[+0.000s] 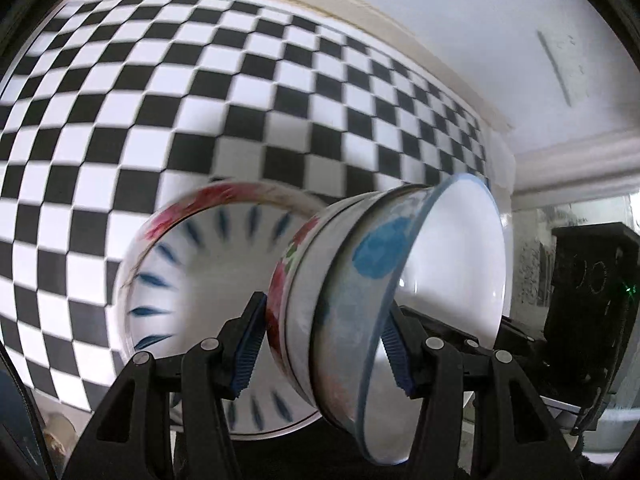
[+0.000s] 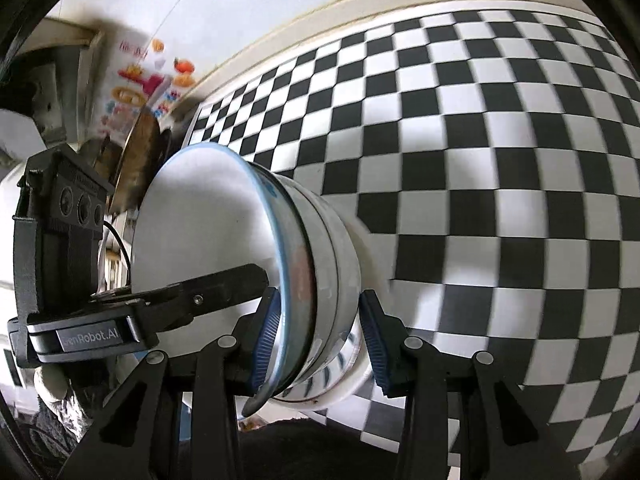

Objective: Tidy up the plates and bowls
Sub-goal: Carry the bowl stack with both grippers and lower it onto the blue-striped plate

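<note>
Between both tools (image 1: 324,344) (image 2: 316,338) (closed): stacked bowls (image 1: 360,300) (image 2: 320,264)

Left tongs (image 1: 324,344): matte black linkage arms, silver round rivets, blue ribbed pads (image 1: 250,346). Right tongs (image 2: 318,338): identical build. Beside them, the left unit's black body carries a grey "GenRobot.AI" label.

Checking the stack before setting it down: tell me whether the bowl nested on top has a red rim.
No. In the left wrist view the top bowl has a light blue rim; red floral marks sit on the bowl beneath.
</note>
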{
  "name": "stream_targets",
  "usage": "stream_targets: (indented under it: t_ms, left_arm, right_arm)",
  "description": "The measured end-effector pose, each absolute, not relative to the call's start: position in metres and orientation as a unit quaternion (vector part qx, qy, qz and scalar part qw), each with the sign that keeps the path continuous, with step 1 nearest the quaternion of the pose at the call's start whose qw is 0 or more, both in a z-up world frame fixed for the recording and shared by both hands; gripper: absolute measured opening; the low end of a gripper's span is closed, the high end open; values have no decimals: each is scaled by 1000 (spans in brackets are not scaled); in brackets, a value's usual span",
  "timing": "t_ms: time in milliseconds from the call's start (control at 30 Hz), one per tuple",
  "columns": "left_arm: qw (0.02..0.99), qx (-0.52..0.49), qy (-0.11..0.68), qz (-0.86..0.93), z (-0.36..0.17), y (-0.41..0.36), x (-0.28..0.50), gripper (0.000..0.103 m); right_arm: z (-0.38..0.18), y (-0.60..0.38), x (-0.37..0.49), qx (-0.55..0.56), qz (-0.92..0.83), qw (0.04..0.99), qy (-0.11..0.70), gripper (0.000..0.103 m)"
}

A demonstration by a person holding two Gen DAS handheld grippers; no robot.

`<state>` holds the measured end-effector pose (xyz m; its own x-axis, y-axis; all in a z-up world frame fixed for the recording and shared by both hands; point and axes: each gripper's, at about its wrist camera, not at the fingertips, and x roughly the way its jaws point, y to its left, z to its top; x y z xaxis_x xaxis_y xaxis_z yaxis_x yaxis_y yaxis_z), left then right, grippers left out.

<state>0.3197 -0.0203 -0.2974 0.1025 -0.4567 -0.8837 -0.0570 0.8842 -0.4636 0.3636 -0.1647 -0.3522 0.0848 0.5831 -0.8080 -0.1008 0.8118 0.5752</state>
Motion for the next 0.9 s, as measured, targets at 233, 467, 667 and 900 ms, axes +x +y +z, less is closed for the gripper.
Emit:
stream_targets:
  t_ms: [233, 467, 667, 900]
  left_arm:
    - [711, -214, 660, -110, -309, 9, 312, 51]
    - [703, -222, 668, -100, -323, 19, 310, 51]
    - [697, -224, 674, -101, -330, 24, 307, 53]
    - [696, -225, 674, -103, -332, 27, 308, 53]
  right_arm:
    - [-368, -135, 352, 160, 264, 694, 651, 44]
    - [-378, -118, 349, 149, 264, 685, 662, 43]
    - [-383, -111, 349, 142, 258, 683, 668, 43]
    - [-377, -110, 349, 138, 252, 689, 666, 43]
